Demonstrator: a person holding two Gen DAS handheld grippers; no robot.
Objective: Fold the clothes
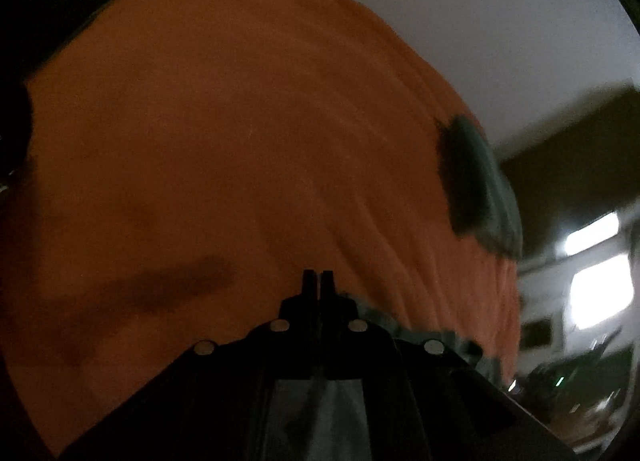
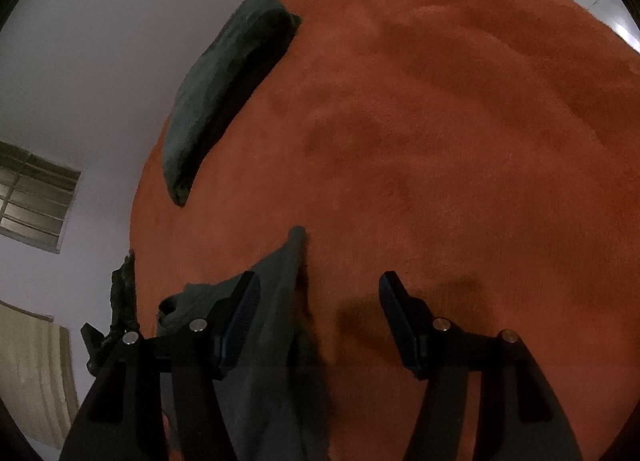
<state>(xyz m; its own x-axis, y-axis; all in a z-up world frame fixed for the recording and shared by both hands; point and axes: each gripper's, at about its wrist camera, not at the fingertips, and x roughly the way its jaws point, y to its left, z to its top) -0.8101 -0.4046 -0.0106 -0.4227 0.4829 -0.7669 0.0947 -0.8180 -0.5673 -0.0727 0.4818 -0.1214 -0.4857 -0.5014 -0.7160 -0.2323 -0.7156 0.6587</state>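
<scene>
**Jaws at the start of a fold: left pressed together, right spread**

Jaws of the left gripper stand pressed together with no gap showing; a dark green hem runs just behind and to the right of them, but whether any cloth is pinched between them cannot be told from this view. Jaws of the right gripper stand spread, holding nothing. The unfolded grey-green garment lies on the orange blanket, partly under the right gripper's near finger, with one pointed corner reaching forward between the fingers. An already folded garment rests well apart, near the blanket's far edge (the same bundle appears, blurred, in the left wrist view). By judgement, the step in hand is taking hold of the next garment to spread or fold it. The next move calls for the right jaws to close on an edge, so that both hands can lift the cloth evenly.
</scene>
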